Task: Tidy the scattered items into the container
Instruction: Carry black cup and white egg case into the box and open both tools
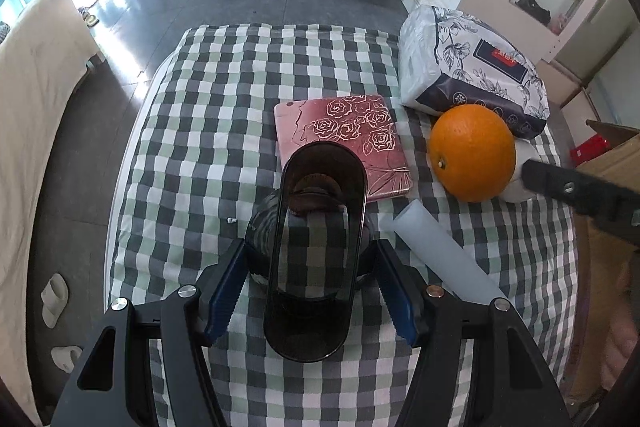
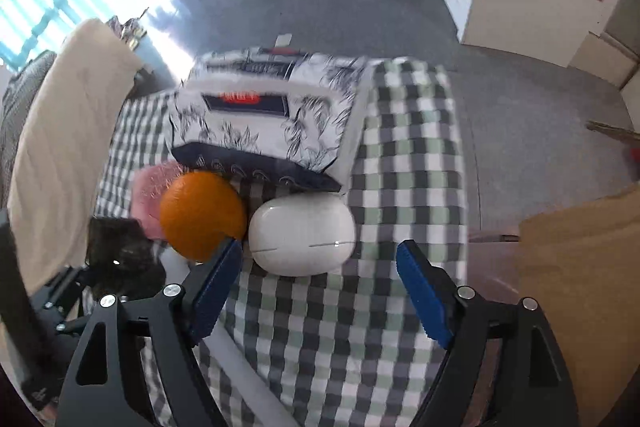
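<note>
Roughly, by item:

1. Left gripper [image 1: 310, 291]: black frame w/ blue ribbed pads [image 1: 224, 297]. Jaws flank a dark translucent oval container [image 1: 316, 255], smooth plastic, lying on its side w/ open mouth toward camera; cannot tell whether pads actually press it. Brown rounded object sits at its far end, type unclear.
2. Right gripper [image 2: 320, 277]: same build, jaws spread wide, nothing between them; tips just short of a white case [image 2: 302, 235], left tip by the orange.
3. White case: glossy, pebble-shaped, thin seam line across front. Touching orange on its left, tissue pack just behind.
4. Orange [image 1: 472, 153]: round, dimpled peel, stem end showing. Near right edge of table, against tissue pack.
5. Tissue pack [image 1: 472, 67]: soft plastic wrap, white w/ navy floral print, red label patch. Far right of table.
6. Pink tablet-shaped item [image 1: 344, 137]: flat, rounded corners, embossed rose pattern; table centre, just beyond container.
7. White tube [image 1: 440, 247]: matte cylinder, lying diagonally right of container.
8. Tablecloth [image 1: 208, 131]: checked fabric, white/grey/pale green.
9. Cardboard box [image 1: 612, 163]: brown, at table's right side.
</note>
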`<act>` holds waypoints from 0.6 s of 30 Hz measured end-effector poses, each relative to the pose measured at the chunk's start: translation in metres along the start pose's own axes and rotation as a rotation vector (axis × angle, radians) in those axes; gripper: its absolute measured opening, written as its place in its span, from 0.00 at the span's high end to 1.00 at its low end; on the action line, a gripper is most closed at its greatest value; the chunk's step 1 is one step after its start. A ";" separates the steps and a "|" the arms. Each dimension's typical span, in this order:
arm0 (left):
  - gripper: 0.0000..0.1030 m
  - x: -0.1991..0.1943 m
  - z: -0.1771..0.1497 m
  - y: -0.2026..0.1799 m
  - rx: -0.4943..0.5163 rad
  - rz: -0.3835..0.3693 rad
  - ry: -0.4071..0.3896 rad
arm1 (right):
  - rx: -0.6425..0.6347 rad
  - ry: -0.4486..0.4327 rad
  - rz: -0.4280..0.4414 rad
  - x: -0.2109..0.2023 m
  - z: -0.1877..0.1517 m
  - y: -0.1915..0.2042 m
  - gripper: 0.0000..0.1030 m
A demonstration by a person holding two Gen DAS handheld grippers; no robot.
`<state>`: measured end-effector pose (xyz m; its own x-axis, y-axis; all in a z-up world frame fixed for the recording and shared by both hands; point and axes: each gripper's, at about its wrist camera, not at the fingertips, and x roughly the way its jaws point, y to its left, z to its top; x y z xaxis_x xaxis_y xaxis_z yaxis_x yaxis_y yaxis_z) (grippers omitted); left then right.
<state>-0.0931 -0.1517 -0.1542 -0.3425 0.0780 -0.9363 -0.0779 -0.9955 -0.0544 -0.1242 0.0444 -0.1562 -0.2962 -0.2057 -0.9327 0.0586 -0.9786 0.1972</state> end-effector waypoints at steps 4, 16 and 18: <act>0.37 0.000 -0.001 -0.001 -0.003 0.006 -0.008 | -0.028 -0.005 -0.012 0.013 0.004 0.006 0.23; 0.38 -0.028 -0.004 0.003 -0.036 -0.034 -0.049 | -0.059 -0.015 -0.094 0.007 0.000 0.009 0.39; 0.38 -0.038 -0.005 0.004 -0.040 -0.039 -0.060 | -0.046 -0.022 -0.083 -0.005 -0.003 0.006 0.39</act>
<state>-0.0762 -0.1591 -0.1207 -0.3954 0.1188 -0.9108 -0.0550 -0.9929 -0.1056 -0.1191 0.0392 -0.1515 -0.3229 -0.1243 -0.9382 0.0765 -0.9915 0.1050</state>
